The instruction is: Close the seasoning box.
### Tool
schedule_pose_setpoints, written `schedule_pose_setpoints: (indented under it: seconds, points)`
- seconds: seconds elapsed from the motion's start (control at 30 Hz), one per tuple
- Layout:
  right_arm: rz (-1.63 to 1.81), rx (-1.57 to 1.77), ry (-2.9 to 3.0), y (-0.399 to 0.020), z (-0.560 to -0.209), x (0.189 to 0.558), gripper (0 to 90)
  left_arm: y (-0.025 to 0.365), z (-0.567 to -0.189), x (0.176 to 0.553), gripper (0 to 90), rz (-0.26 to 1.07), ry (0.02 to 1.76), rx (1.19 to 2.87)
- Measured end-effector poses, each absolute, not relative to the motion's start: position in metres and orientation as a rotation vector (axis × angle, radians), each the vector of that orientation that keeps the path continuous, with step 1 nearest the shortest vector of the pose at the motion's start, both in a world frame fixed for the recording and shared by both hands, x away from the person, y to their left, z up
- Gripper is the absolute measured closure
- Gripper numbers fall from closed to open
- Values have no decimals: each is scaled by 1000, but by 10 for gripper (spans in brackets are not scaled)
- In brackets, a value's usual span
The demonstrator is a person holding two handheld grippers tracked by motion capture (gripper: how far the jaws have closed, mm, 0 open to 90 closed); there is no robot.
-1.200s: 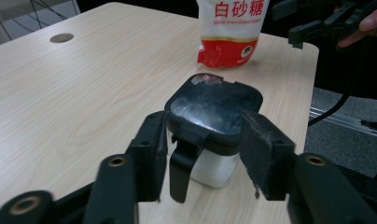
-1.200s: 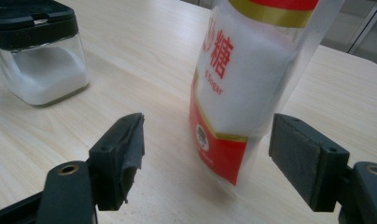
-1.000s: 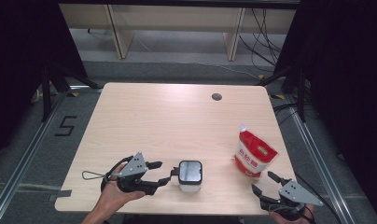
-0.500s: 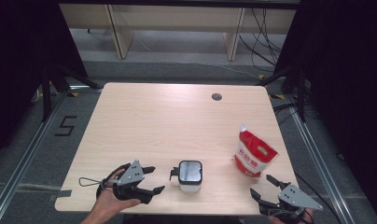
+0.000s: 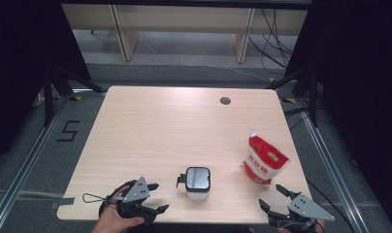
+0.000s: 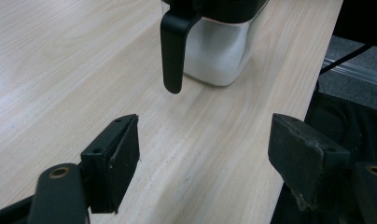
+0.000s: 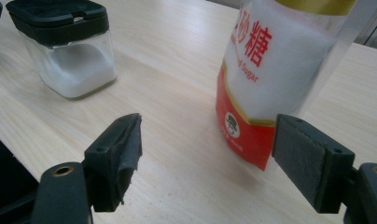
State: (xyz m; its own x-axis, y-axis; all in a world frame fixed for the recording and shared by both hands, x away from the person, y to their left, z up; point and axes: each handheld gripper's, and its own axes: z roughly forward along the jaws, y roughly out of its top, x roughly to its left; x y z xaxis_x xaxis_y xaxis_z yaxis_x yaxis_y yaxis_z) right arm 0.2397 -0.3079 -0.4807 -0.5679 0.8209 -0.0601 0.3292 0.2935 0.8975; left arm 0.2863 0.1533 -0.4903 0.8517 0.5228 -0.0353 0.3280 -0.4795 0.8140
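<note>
Left gripper released, jaws just widened, empty; clear square black-lidded jar just right of it, nearer than right gripper.

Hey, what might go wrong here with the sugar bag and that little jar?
The sugar bag stands upright near the table's right edge; a nudge from the open right hand-held gripper might topple it. The lidded jar sits near the front edge, so the left hand-held gripper could push it off.
</note>
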Motion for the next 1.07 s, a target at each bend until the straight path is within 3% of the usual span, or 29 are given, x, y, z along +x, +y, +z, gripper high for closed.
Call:
schedule_pose_setpoints:
  seconds: [0.5,1.07]
  points:
    - [1189,1088,2113,-305,-488,231,221,160,-500,272,246,269,628,2171]
    - [1146,1120,2139,-308,-491,231,222,166,-503,281,221,304,666,2173]
